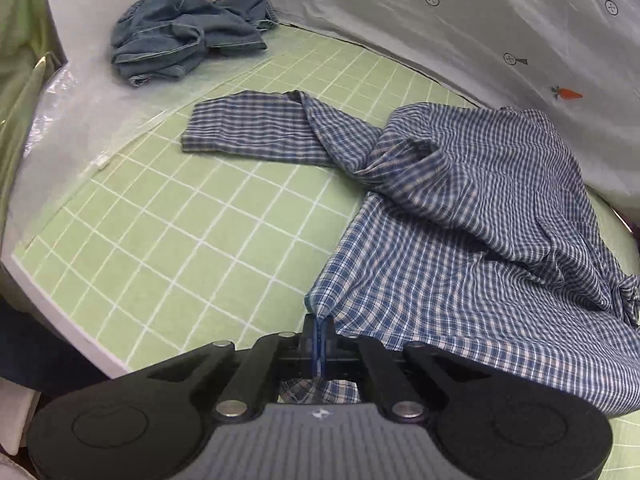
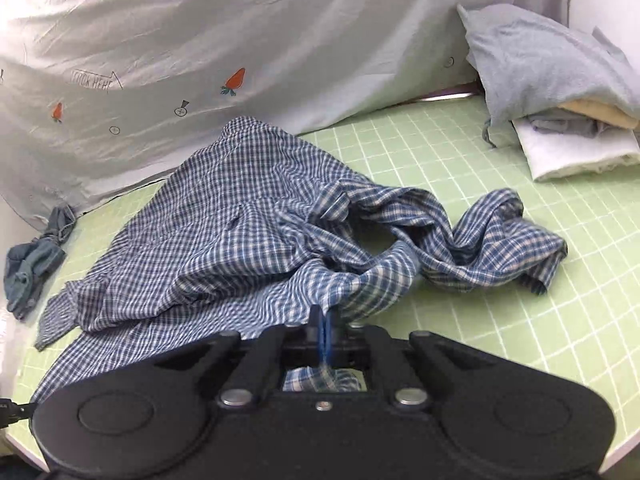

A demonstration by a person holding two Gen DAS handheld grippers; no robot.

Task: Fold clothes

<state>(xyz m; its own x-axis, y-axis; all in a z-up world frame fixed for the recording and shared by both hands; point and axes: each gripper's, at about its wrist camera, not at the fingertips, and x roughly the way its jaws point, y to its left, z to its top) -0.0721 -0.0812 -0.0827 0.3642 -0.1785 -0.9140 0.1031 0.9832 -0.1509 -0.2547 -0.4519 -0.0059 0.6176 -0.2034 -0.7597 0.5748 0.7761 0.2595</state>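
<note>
A blue and white checked shirt point(image 1: 472, 216) lies rumpled on the green grid mat point(image 1: 192, 216). One sleeve point(image 1: 248, 128) stretches flat to the left in the left wrist view. My left gripper point(image 1: 319, 320) is shut on the shirt's near hem corner. In the right wrist view the shirt point(image 2: 224, 232) lies bunched, with its other sleeve point(image 2: 496, 248) twisted off to the right. My right gripper point(image 2: 323, 316) is shut on the shirt's near edge. Checked cloth shows between the jaws of both grippers.
A crumpled denim garment point(image 1: 184, 36) lies at the far left of the mat, also in the right wrist view point(image 2: 28, 272). A grey carrot-print sheet point(image 2: 200, 60) hangs behind. Folded clothes, grey-blue point(image 2: 548, 64) over white point(image 2: 580, 148), sit far right. The mat's white front edge point(image 1: 60, 308) is near.
</note>
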